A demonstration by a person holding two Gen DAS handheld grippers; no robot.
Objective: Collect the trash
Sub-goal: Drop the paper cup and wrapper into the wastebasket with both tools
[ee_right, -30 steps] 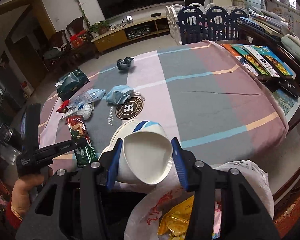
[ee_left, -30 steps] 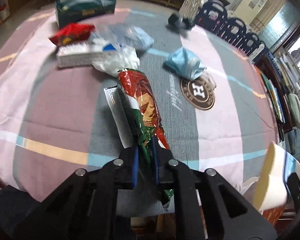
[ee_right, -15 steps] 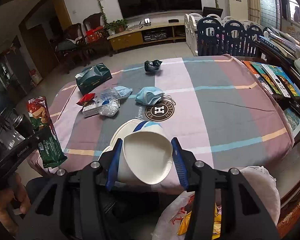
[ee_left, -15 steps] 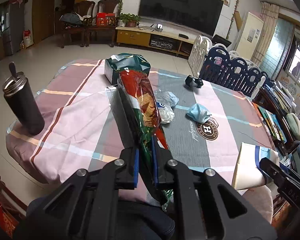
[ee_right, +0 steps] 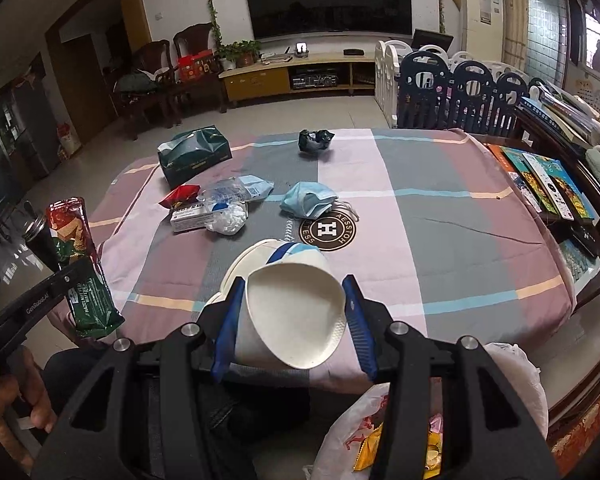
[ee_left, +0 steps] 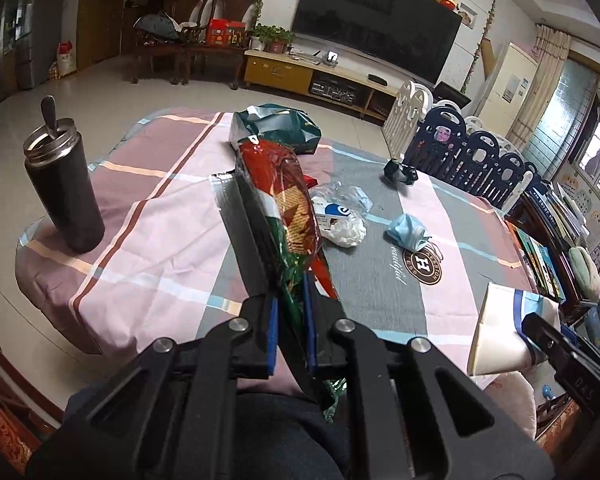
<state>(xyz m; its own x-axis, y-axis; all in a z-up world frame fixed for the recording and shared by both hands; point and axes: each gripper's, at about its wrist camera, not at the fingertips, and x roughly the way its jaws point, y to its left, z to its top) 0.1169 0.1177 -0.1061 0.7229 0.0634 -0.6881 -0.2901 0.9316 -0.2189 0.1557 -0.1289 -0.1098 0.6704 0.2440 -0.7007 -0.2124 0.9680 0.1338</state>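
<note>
- Red-and-green wafer wrapper point(ee_left: 290, 216): long, upright, pinched at its lower end, lifted off the surface.
- White paper cup point(ee_right: 292, 316): squashed, on its side, mouth apparently facing the camera.
- Blue face mask point(ee_right: 308, 200): crumpled on the surface.

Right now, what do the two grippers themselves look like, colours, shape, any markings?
Both are matte black plastic frames with triangular cut-outs and silver round bolts. The left gripper and right gripper each end in two flat fingers faced with blue ribbed pads. White lettering runs along the left gripper's side in the right wrist view. A bare hand grips its handle; no cables show.
</note>
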